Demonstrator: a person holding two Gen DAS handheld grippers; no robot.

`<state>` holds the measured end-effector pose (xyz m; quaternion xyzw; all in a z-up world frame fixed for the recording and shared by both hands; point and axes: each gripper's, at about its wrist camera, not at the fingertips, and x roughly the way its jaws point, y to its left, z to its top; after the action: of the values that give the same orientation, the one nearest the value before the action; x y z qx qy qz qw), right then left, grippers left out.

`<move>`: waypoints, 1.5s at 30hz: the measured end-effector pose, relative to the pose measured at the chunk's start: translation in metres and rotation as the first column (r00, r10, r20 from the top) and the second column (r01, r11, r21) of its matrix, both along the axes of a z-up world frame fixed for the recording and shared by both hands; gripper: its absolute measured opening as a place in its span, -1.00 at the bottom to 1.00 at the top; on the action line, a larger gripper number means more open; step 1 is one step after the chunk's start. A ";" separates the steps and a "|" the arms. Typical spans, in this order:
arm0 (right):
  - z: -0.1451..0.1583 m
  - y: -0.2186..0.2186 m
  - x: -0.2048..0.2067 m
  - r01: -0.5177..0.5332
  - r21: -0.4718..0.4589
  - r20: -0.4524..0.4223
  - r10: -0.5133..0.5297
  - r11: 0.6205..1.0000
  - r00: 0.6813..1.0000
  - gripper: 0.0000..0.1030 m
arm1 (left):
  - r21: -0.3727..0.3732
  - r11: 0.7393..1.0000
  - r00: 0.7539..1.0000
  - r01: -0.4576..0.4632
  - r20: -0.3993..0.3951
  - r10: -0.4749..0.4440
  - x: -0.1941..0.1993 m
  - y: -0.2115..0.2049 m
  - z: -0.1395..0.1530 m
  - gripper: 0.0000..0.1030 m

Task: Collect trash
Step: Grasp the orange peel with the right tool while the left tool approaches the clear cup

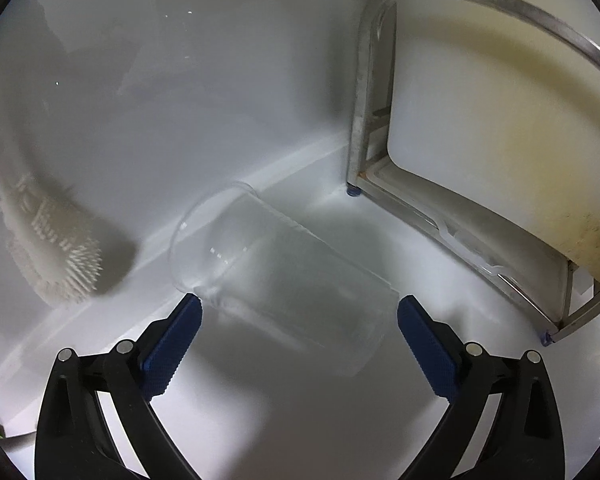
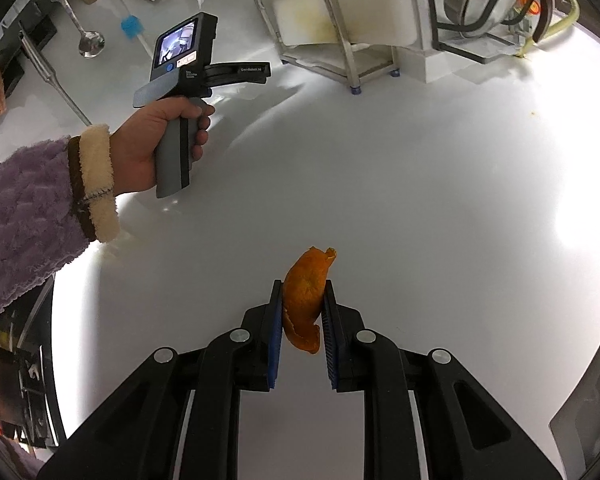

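- Left gripper [image 1: 298, 312] spread about as wide as it goes, nothing pinched yet, blue pads on either side of a clear plastic cup [image 1: 276, 268].
- Cup lying on its side on the white counter [image 1: 260, 400], open rim pointing off toward the back wall, tucked near the corner between a white bristle brush [image 1: 56, 256] and a metal rack [image 1: 364, 92] holding a stained cutting board [image 1: 500, 140].
- Right gripper [image 2: 302, 292] pinching a piece of orange peel [image 2: 306, 300] between its pads, held up off the counter.
- Likely trouble with the cup: thin, see-through and round, so probably rolls or skids toward the wall if one pad touches before the other.
- Squeezing too hard could crumple it or pop it out sideways.
- Left fingertip [image 1: 190, 306] already just beside the rim end, so a slightly off approach might nudge it toward the brush.
- Peel curled and gripped only across its middle; could slip out if that hand gets jostled while attention sits on the cup.
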<state>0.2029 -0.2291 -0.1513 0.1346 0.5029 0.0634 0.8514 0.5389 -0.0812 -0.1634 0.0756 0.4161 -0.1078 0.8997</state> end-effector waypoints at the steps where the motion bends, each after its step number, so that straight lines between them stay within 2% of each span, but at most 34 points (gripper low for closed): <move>1: 0.000 0.000 0.000 0.002 0.000 -0.001 -0.002 1.000 1.000 -0.66 | 0.000 1.000 1.000 0.006 0.000 -0.006 0.000 -0.001 -0.001 0.87; 7: -0.001 0.005 0.004 -0.014 -0.005 -0.002 0.014 1.000 1.000 -0.66 | -0.076 0.997 1.000 -0.020 -0.018 0.019 0.005 0.000 0.004 0.87; 14: 0.003 0.003 0.004 0.002 -0.013 -0.003 -0.003 1.000 1.000 -0.66 | -0.050 0.997 0.998 -0.064 -0.026 0.062 0.017 -0.006 0.002 0.87; 17: 0.004 0.003 0.001 0.013 -0.011 -0.004 -0.013 1.000 1.000 -0.66 | -0.058 0.997 0.998 -0.050 -0.035 0.048 0.024 -0.007 0.000 0.79; 20: 0.006 0.004 0.000 0.015 -0.005 0.002 -0.015 1.000 1.000 -0.66 | -0.075 0.997 0.999 -0.016 -0.046 0.013 0.021 -0.010 0.002 0.52; 24: 0.009 0.006 0.001 0.000 -0.005 0.021 0.001 1.000 1.000 -0.66 | -0.077 0.996 0.996 0.051 -0.068 -0.057 0.017 -0.018 0.004 -0.05; 25: 0.009 0.006 0.002 -0.003 -0.003 0.024 0.003 1.000 1.000 -0.66 | -0.070 0.996 0.996 0.060 -0.063 -0.065 0.015 -0.020 0.006 -0.11; 28: 0.010 0.005 0.001 -0.004 0.001 0.028 0.003 1.000 1.000 -0.66 | -0.107 0.993 0.994 0.054 -0.089 -0.063 0.016 -0.013 0.008 -0.17; 34: 0.015 0.004 0.002 -0.003 0.014 0.049 0.002 1.000 0.999 -0.66 | -0.144 0.987 0.994 0.065 -0.075 -0.076 0.000 0.003 0.020 -0.21; 35: 0.016 0.005 0.002 -0.005 0.018 0.054 0.004 1.000 0.999 -0.66 | -0.149 0.986 0.994 0.072 -0.076 -0.084 -0.019 0.006 0.026 -0.21; 45: 0.029 0.014 0.009 -0.057 0.031 0.106 0.053 0.998 0.993 -0.66 | -0.089 0.990 0.993 0.112 -0.020 -0.114 -0.074 0.021 0.071 -0.21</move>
<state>0.2123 -0.2148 -0.1221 0.1316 0.4596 0.1024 0.8723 0.4651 -0.0606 -0.0924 0.0579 0.4173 -0.1776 0.8894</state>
